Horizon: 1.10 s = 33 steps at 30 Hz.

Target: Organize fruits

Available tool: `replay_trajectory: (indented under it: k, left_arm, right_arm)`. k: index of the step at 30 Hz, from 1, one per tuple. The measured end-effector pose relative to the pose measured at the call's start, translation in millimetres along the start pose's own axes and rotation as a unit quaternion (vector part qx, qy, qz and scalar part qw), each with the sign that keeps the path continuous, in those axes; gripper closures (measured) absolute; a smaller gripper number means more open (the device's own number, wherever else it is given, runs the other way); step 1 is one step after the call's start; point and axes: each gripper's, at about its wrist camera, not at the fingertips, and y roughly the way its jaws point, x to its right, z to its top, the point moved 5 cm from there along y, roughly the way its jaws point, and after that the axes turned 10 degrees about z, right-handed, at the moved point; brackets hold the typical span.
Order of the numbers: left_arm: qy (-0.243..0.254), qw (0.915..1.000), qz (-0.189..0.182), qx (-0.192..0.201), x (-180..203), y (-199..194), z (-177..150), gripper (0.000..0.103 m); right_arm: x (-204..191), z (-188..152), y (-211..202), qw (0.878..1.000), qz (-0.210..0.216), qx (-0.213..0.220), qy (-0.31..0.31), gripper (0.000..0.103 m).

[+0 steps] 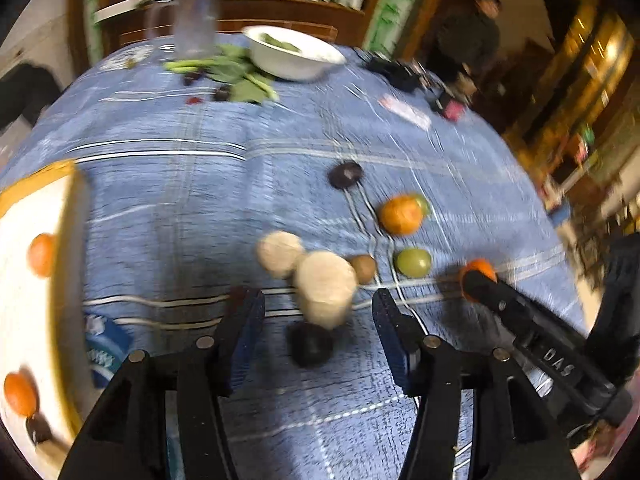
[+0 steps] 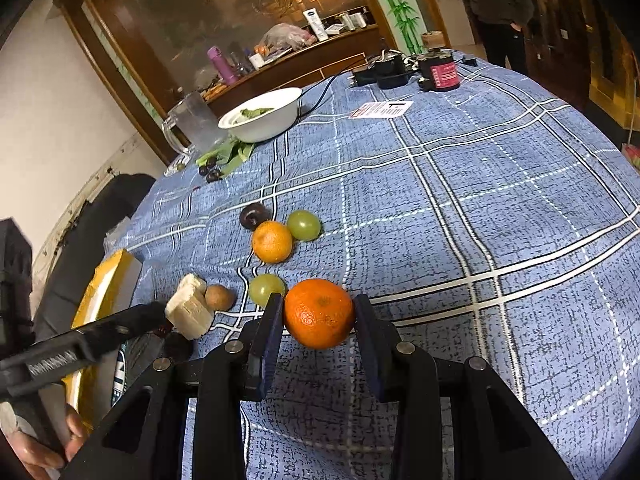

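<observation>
My right gripper [image 2: 318,312] is shut on an orange tangerine [image 2: 319,313], just above the blue checked cloth. It also shows in the left wrist view [image 1: 478,276]. My left gripper [image 1: 318,316] is open and empty over a dark fruit [image 1: 310,344] and a pale beige piece [image 1: 325,286]. Nearby lie a second beige piece [image 1: 280,254], a brown kiwi [image 1: 364,269], two green grapes [image 2: 266,289] [image 2: 304,225], another tangerine [image 2: 272,241] and a dark plum [image 2: 253,215]. A white tray [image 1: 24,312] at the left holds two tangerines and a dark fruit.
A white bowl [image 2: 262,114] with greens, loose leaves and dark berries [image 2: 212,172], and a glass mug [image 2: 194,124] stand at the far side. Black chargers and a red jar [image 2: 438,72] sit at the far right. A person [image 2: 498,8] stands behind.
</observation>
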Motion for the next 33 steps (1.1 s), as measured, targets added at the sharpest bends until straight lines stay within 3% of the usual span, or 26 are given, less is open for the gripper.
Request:
replay_trajectory:
  k: [2, 4, 6, 7, 13, 16, 23, 29, 33]
  left_arm:
    - [0.038, 0.9989, 0.023, -0.012, 11, 13, -7, 0.048]
    - [0.072, 0.9961, 0.050, 0.004, 18, 17, -13, 0.049]
    - [0.090, 0.9938, 0.064, 0.016, 21, 16, -18, 0.057]
    - [0.090, 0.9935, 0.067, 0.021, 20, 15, -18, 0.074]
    - [0.073, 0.9942, 0.070, 0.038, 11, 1, -18, 0.081]
    - [0.058, 0.9947, 0.061, 0.059, 8, -19, -20, 0.098]
    - [-0.012, 0.9928, 0.030, 0.115, -16, -79, -23, 0.098]
    - [-0.054, 0.9872, 0.029, 0.147, -56, -122, -38, 0.098]
    - [-0.089, 0.9841, 0.035, 0.150, -93, -132, -49, 0.098]
  right_arm:
    - [-1, 0, 2, 1.000, -0.003, -0.003, -0.004, 0.065]
    - [-1, 0, 2, 1.000, -0.002, -0.005, -0.003, 0.065]
    - [0, -1, 3, 1.000, -0.002, -0.007, -0.002, 0.065]
    - [0, 0, 4, 1.000, -0.001, -0.007, -0.001, 0.065]
    - [-2, -1, 4, 1.000, 0.000, -0.007, -0.005, 0.065]
    - [-2, -1, 3, 1.000, 0.000, -0.005, -0.007, 0.065]
    - [1, 0, -1, 1.000, 0.012, 0.001, 0.004, 0.065]
    - [8, 3, -11, 0.995, 0.080, 0.017, 0.055, 0.065]
    - [0, -7, -15, 0.988, 0.127, 0.003, 0.084, 0.065]
